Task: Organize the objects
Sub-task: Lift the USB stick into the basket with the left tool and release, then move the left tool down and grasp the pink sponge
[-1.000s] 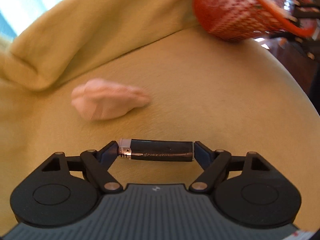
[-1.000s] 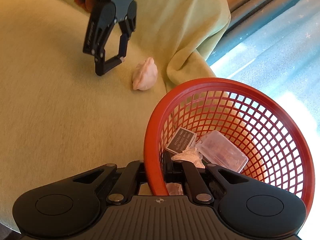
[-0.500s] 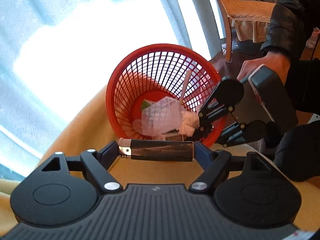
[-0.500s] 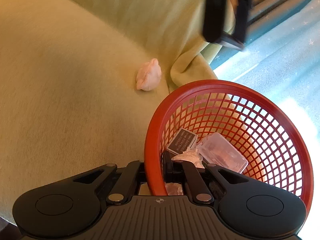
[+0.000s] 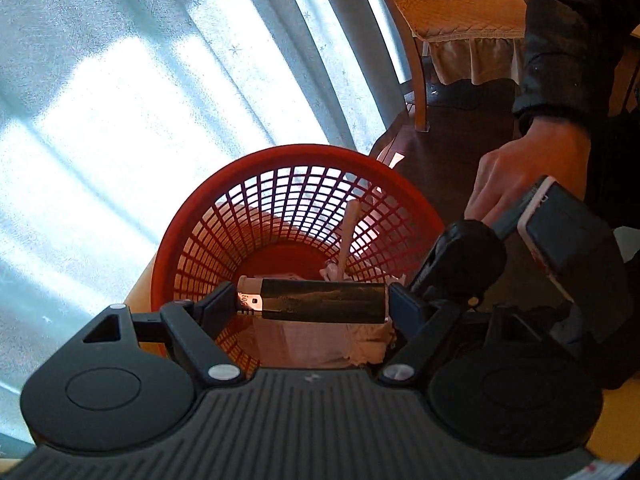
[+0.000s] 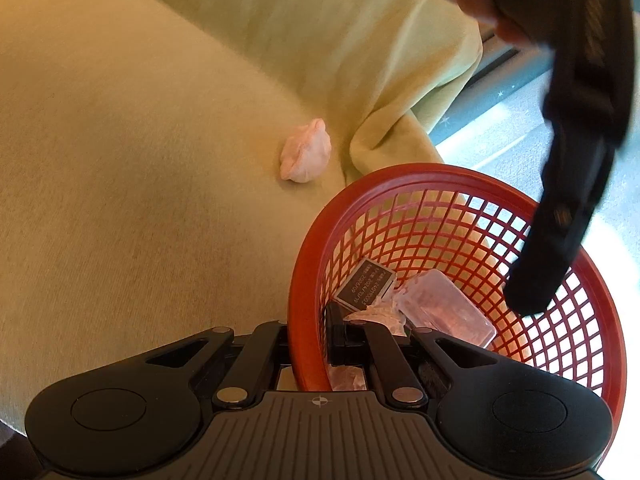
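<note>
- The crumpled pink tissue [image 6: 306, 151], at upper centre of the right wrist view, lies on the yellow-green cloth of the worktop [image 6: 120, 160], just left of a fold and near the basket's rim; it looks feather-light and soft, so a pinch across its middle should do, though it may squash.
- The lighter [image 5: 316, 301] sits at centre of the left wrist view, held crosswise by its two ends in the left gripper [image 5: 312, 304], jaws clenched on it. It seems light, stiff and smooth-sided, so it could slip if the hold loosens; end-to-end pressure looks secure.
- The left gripper hovers over the mouth of the red mesh basket [image 5: 188, 216], pointing down into it; a release here would likely drop the lighter inside.
- In the basket lie a dark labelled card [image 6: 365, 282], white crumpled paper [image 6: 376, 312] and a clear plastic case [image 6: 444, 308], hard and probably slippery.
- The right gripper [image 6: 310, 350], at lower centre, is clamped on the basket's near wall, one finger inside and one outside, steadying and tilting it.
- The person's right hand [image 5: 520, 176] shows at the right of the left wrist view.
</note>
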